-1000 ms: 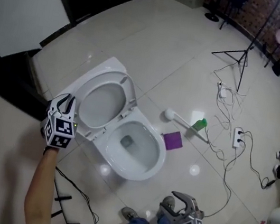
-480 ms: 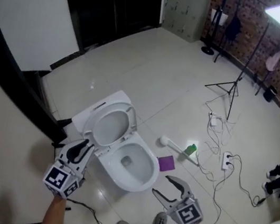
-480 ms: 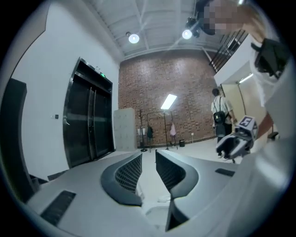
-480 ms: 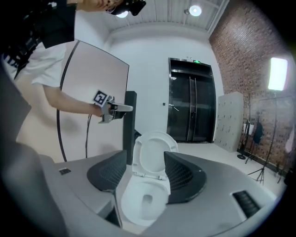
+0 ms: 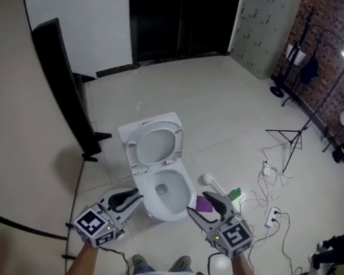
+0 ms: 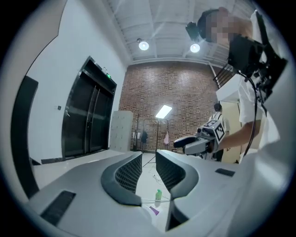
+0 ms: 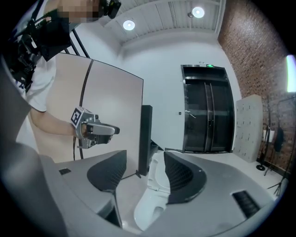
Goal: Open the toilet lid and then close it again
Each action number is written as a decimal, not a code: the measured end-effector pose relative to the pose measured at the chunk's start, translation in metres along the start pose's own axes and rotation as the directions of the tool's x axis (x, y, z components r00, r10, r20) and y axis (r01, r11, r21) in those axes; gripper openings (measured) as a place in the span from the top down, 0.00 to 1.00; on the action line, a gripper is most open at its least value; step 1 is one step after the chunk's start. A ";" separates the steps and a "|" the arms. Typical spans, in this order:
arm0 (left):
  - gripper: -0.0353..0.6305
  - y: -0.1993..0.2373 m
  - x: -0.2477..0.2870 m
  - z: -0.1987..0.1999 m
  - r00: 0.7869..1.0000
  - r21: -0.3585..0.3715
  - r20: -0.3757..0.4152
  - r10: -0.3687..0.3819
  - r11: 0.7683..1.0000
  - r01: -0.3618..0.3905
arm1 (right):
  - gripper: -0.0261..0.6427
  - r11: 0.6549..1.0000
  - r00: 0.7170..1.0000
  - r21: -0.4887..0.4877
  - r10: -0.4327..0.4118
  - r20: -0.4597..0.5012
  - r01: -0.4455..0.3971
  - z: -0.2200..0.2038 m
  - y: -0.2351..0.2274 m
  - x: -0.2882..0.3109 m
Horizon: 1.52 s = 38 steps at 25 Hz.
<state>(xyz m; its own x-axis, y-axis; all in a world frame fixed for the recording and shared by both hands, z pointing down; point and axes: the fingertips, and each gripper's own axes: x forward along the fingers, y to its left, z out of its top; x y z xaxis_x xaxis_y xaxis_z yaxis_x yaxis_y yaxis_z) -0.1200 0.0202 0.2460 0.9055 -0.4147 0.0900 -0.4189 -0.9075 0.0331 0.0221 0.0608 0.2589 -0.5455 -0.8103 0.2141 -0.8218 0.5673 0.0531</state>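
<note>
The white toilet (image 5: pixel 134 135) stands in the middle of the head view with its lid (image 5: pixel 155 144) and seat raised and leaning back, the bowl (image 5: pixel 165 193) exposed. My left gripper (image 5: pixel 132 198) hovers in front of the bowl's left side, apart from it. Its jaws (image 6: pixel 149 157) have just been opening and show a narrow gap with nothing in it. My right gripper (image 5: pixel 198 203) hangs to the right of the bowl, wide open and empty. In the right gripper view the toilet (image 7: pixel 155 185) appears between its jaws (image 7: pixel 144 159), farther off.
A toilet brush (image 5: pixel 208 181), a green bottle (image 5: pixel 234 193) and a purple cloth (image 5: pixel 205 204) lie right of the bowl. Cables and a power strip (image 5: pixel 271 217) trail further right by a tripod (image 5: pixel 295 139). A black panel (image 5: pixel 62 85) leans at the left wall.
Both grippers have risen and drawn back from the toilet toward the person. The left one has left the raised lid's side. The lid stays up.
</note>
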 end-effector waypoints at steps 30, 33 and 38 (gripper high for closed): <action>0.82 -0.031 0.022 -0.019 0.990 -0.031 -0.046 0.131 0.991 -0.133 | 0.57 0.994 0.996 0.062 0.091 -0.021 -0.090 -0.014 -0.004 -0.013; 0.82 -0.014 0.028 -0.024 0.987 -0.028 -0.056 0.151 0.988 -0.152 | 0.57 0.992 0.996 0.092 0.084 -0.005 -0.083 -0.018 -0.012 -0.016; 0.82 0.052 0.040 -0.028 0.990 -0.089 -0.075 0.118 0.988 -0.125 | 0.57 0.997 0.999 0.080 0.020 -0.039 -0.017 -0.029 -0.015 -0.013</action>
<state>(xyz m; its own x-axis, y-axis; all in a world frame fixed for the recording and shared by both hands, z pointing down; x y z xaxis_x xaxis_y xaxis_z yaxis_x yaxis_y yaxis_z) -0.1076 -0.0417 0.2792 0.8419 -0.5128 0.1681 -0.5331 -0.8389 0.1104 0.0461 0.0671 0.2840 -0.5552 -0.7924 0.2526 -0.8230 0.5673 -0.0290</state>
